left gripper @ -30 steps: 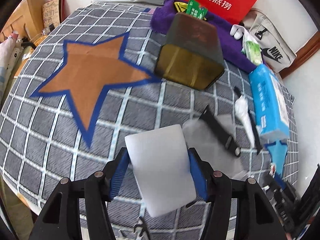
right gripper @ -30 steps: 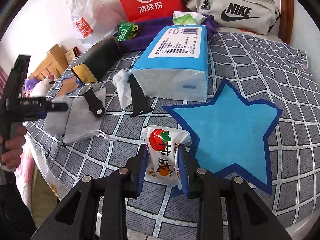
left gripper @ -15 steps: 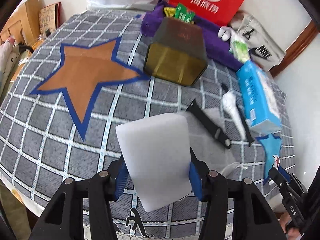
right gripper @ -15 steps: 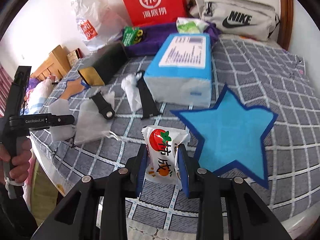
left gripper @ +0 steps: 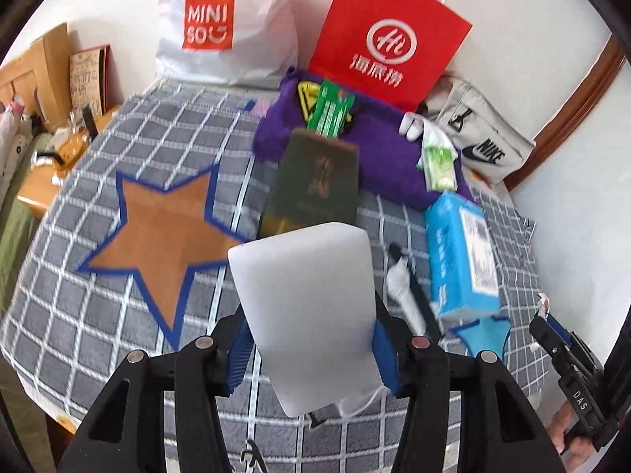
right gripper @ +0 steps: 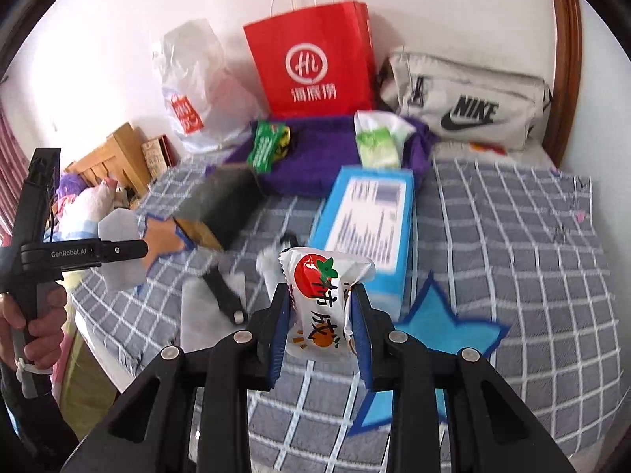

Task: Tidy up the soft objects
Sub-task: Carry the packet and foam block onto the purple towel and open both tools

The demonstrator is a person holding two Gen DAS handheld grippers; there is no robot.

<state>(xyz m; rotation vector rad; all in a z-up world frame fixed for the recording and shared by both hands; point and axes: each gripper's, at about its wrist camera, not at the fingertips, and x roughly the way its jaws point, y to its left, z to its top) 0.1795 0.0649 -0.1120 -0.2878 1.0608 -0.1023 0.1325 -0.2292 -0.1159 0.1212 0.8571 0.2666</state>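
Observation:
A white sponge block (left gripper: pixel 303 295) stands between the blue pads of my left gripper (left gripper: pixel 309 327), which is shut on it and holds it above the grey checked bedspread (left gripper: pixel 98 335). An orange star patch (left gripper: pixel 157 232) lies to its left. My right gripper (right gripper: pixel 319 299) is shut on a white snack packet (right gripper: pixel 315 272) printed with a tomato, held in the air. A blue star patch (right gripper: pixel 434 323) lies below and to its right. In the right wrist view the left gripper (right gripper: pixel 118 252) shows at the left edge, with a hand on its handle.
A blue tissue pack (right gripper: pixel 366 224), a dark box (left gripper: pixel 315 181), a black strap (right gripper: pixel 224 295) on a white pouch and a purple cloth (right gripper: pixel 315 149) lie on the bed. A red paper bag (left gripper: pixel 390 47), a white plastic bag (left gripper: pixel 221 27) and a grey Nike bag (right gripper: pixel 465 102) line the wall.
Both grippers have risen off the bed, the left with the sponge and the right with the snack packet. Both views now tilt up toward the wall and bags.

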